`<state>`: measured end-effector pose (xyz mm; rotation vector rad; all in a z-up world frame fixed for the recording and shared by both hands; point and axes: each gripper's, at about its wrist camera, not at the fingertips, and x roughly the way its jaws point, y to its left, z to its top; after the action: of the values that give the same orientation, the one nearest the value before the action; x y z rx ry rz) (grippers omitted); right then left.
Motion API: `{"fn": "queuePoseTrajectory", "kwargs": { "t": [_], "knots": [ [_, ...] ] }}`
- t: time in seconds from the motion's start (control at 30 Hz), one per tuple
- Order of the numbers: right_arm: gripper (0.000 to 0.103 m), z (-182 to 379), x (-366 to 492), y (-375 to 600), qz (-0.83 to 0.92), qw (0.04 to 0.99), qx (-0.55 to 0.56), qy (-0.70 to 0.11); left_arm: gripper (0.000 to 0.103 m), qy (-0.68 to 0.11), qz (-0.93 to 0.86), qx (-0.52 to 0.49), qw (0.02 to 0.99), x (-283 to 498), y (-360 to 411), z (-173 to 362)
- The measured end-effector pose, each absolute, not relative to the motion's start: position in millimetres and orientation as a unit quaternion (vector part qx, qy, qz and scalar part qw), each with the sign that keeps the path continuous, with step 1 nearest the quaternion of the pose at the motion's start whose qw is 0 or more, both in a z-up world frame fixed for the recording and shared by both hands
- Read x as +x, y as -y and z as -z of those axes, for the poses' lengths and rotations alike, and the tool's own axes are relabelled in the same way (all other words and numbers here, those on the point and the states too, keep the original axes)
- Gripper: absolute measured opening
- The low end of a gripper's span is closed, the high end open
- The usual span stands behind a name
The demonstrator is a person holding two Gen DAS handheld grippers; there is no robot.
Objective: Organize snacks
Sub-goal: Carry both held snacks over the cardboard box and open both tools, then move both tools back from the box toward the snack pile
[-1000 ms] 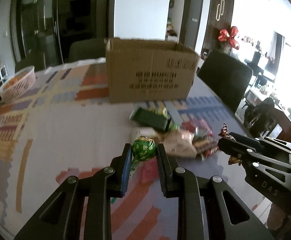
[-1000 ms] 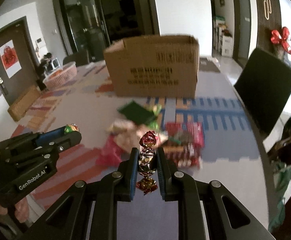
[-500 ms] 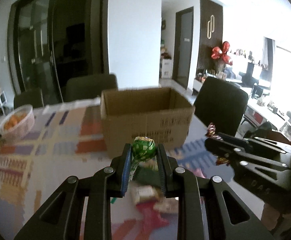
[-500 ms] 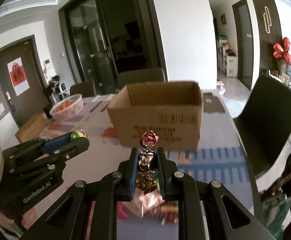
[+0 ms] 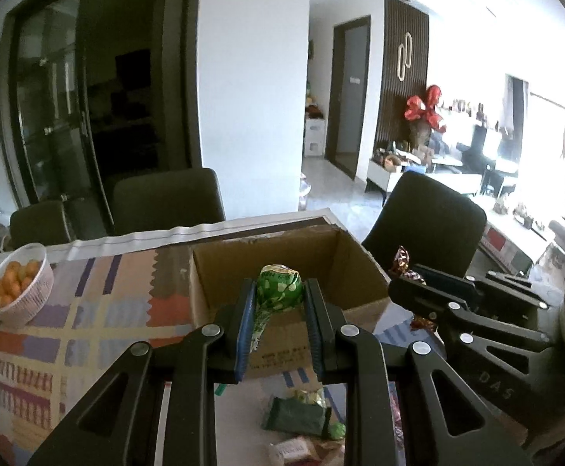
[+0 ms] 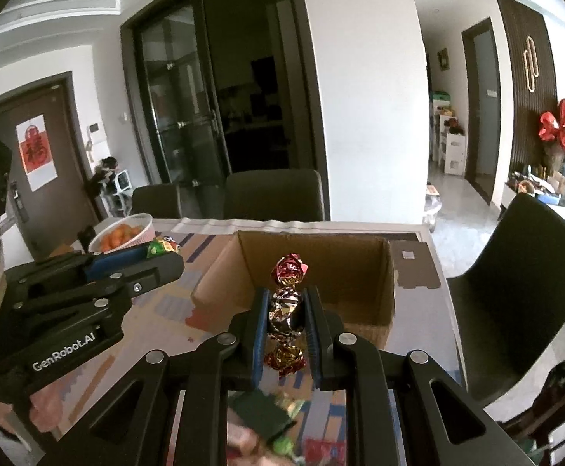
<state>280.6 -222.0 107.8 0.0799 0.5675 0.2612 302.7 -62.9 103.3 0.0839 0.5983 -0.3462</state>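
Above the near edge of the open cardboard box (image 5: 282,268), the left hand-held gripper (image 5: 279,303) was held level and pointed toward 12 o'clock, its jaws clamped on a green-wrapped lollipop (image 5: 279,288) whose stick hung down between them. At its 3 o'clock the right hand-held gripper (image 6: 287,312) ran alongside at a similar height, also aimed at the box, pinching a red-and-gold foil candy (image 6: 287,310) by its middle so the twisted ends stuck out above and below. Both sweets sat over the box's front wall. On the patterned table (image 5: 99,310) below the grippers, at 6 o'clock, lay a dark green packet (image 5: 296,419) among other wrapped snacks. A basket of oranges (image 5: 20,283) stood at 9 o'clock, well apart from the box.
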Motion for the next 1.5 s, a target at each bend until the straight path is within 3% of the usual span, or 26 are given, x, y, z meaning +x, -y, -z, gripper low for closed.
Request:
{"fn": "queuePoseTrajectory", "kwargs": {
  "t": [0.27,0.77,0.83,0.97,1.07,1.33,1.4,1.5],
  "knots": [
    [0.019,-110.9,339.4,224.9,-0.145,0.932,0.035,-0.331,0.025,-0.347,0.175,0.041,0.920,358.5,72.4,-105.5],
    [0.019,-82.7,397.0,225.8,-0.121,0.909,0.025,-0.397,0.026,-0.435,0.167,0.021,0.884,426.1,78.6,-56.8],
    [0.020,-78.9,399.2,226.7,-0.118,0.909,0.023,-0.399,0.034,-0.433,0.161,0.024,0.886,426.0,76.9,-56.6],
    [0.036,-75.7,395.6,227.2,-0.104,0.911,0.013,-0.398,0.047,-0.422,0.150,0.039,0.893,417.4,73.2,-60.1],
    [0.036,-78.2,382.5,226.9,-0.098,0.918,-0.001,-0.385,0.054,-0.405,0.145,0.052,0.901,400.5,70.0,-67.4],
    [0.047,-94.2,330.1,226.3,-0.110,0.934,-0.014,-0.340,0.067,-0.359,0.145,0.065,0.920,341.2,62.8,-86.5],
    [0.054,-97.6,311.5,227.5,-0.104,0.940,-0.017,-0.325,0.068,-0.346,0.141,0.070,0.925,322.5,61.5,-90.8],
    [0.056,-101.7,290.9,229.2,-0.101,0.945,-0.020,-0.310,0.069,-0.334,0.137,0.076,0.929,297.7,60.3,-94.0]
  ]
}}
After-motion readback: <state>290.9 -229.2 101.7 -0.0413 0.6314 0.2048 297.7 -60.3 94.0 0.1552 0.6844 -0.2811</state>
